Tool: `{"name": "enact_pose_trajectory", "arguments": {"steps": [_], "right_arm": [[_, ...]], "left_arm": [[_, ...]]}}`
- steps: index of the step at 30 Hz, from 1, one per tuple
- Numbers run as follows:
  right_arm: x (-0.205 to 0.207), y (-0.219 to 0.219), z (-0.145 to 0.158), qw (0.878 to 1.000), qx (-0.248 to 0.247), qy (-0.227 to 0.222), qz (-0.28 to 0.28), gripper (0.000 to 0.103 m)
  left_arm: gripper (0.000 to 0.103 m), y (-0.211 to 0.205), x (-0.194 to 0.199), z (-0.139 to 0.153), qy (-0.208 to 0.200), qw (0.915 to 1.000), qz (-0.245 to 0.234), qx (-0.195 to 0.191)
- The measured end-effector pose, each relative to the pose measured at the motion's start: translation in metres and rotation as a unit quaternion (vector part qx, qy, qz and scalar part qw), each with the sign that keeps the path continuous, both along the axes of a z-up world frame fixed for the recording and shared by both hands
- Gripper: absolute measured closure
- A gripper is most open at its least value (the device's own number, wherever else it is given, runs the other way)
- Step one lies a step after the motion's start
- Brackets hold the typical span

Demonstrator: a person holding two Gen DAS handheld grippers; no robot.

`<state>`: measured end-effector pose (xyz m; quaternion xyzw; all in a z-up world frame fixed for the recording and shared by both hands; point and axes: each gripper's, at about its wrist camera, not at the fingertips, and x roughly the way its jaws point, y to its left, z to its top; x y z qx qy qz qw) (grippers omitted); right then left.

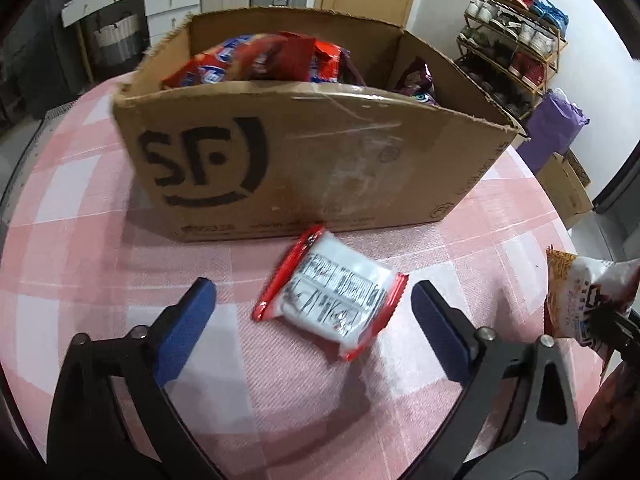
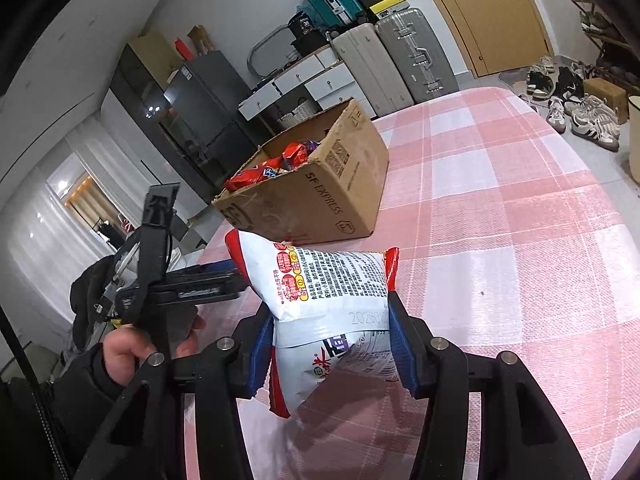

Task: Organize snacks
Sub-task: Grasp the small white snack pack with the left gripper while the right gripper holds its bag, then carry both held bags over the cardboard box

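Note:
A cardboard box [image 1: 280,160] marked SF stands on the pink checked tablecloth [image 1: 100,240] with several red snack bags [image 1: 256,60] inside. It also shows in the right wrist view [image 2: 320,200]. A small white and red snack packet [image 1: 332,300] lies on the cloth in front of the box, between the spread fingers of my open left gripper [image 1: 312,304]. My right gripper [image 2: 328,344] is shut on a white and red snack bag [image 2: 328,288], held above the cloth. That bag shows at the right edge of the left wrist view [image 1: 580,300].
A shoe rack [image 1: 516,40] and a purple bag [image 1: 556,128] stand beyond the table to the right. Suitcases [image 2: 400,60], drawers and a dark cabinet [image 2: 188,108] line the far wall. The left gripper and hand [image 2: 152,300] show at the left in the right wrist view.

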<state>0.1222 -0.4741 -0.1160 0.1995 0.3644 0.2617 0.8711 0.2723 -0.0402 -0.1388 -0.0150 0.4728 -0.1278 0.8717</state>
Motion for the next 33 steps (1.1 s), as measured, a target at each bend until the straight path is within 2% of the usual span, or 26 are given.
{"name": "enact_pose_trajectory", "arguments": {"steps": [2,5,7,9,12,18,29,33], "right_arm": [[-0.002,-0.002,0.001,1.0,-0.001,0.0,-0.002,0.051],[-0.003,-0.004,0.002,1.0,-0.004,0.0,-0.004,0.051],[-0.004,-0.006,0.004,1.0,-0.004,-0.002,-0.006,0.051],[-0.005,-0.006,0.005,1.0,-0.005,-0.003,-0.008,0.051],[-0.006,-0.003,0.006,1.0,-0.008,-0.001,-0.009,0.051],[-0.011,0.007,0.015,1.0,-0.014,-0.012,0.0,0.051],[-0.025,0.018,0.034,0.999,-0.02,-0.03,0.005,0.051],[-0.028,0.025,0.045,0.999,-0.017,-0.039,0.013,0.051]], "left_arm": [[0.013,-0.006,0.006,-0.003,0.003,0.9999,-0.011,0.002],[0.03,-0.012,0.013,-0.008,0.012,0.9996,-0.026,-0.006],[0.034,-0.016,0.01,-0.01,0.01,0.9992,-0.04,0.0],[0.048,-0.021,0.008,-0.009,0.008,0.9981,-0.061,0.009],[0.056,-0.021,0.006,-0.008,0.007,0.9975,-0.07,0.006],[0.057,-0.024,0.0,-0.001,-0.004,0.9972,-0.07,0.027],[0.057,-0.015,-0.025,0.045,-0.046,0.9969,-0.065,0.002],[0.057,0.007,-0.049,0.064,-0.058,0.9963,-0.064,-0.007]]}}
